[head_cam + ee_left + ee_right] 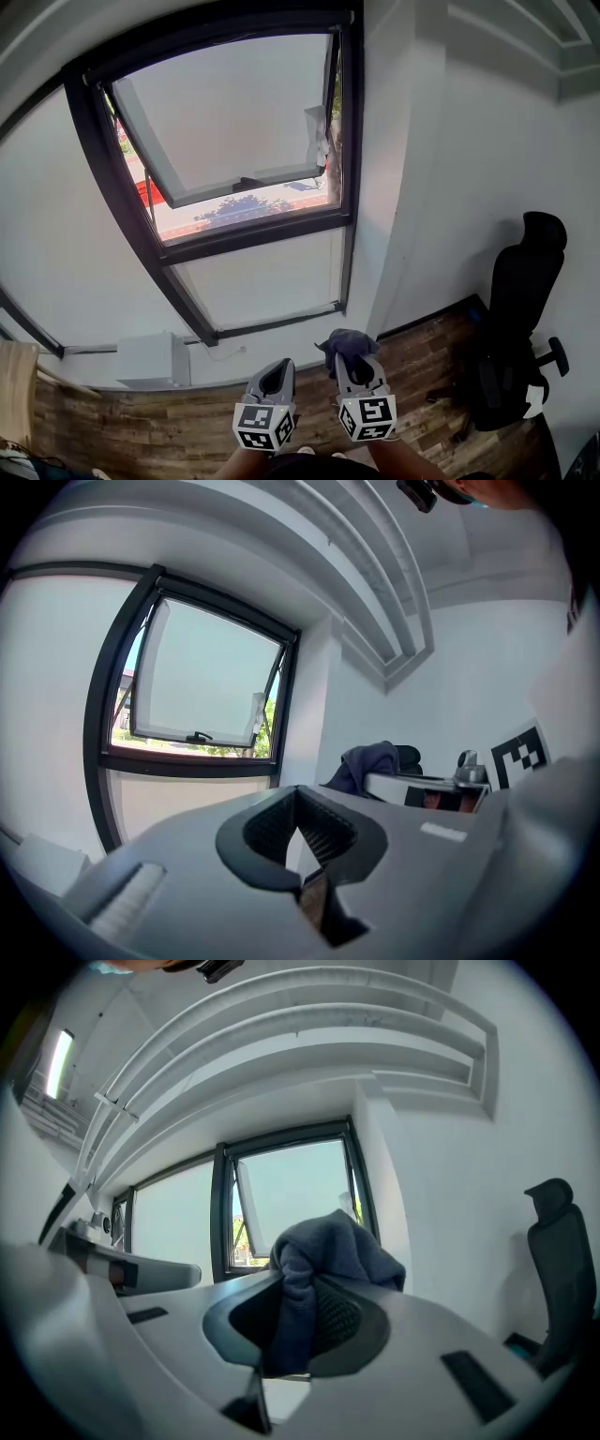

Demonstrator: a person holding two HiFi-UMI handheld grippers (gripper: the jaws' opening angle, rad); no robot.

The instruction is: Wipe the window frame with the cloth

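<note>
Wiping is judged not yet begun: the black window frame (251, 234), far and to the left, is touched by nothing. The left hand-held gripper (275, 370) is held low, its jaws brought together on nothing, probably kept free. Just to its right, the right hand-held gripper (353, 361) is clamped on the dark cloth (343, 341), which is bunched beyond the jaws, presumably for pressing against the frame, and is well apart from it.

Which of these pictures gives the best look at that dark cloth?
The right gripper view: the cloth fills the centre, pinched between the right gripper's jaws. The head view shows only a small bunch; the left gripper view, a distant side glimpse.
</note>
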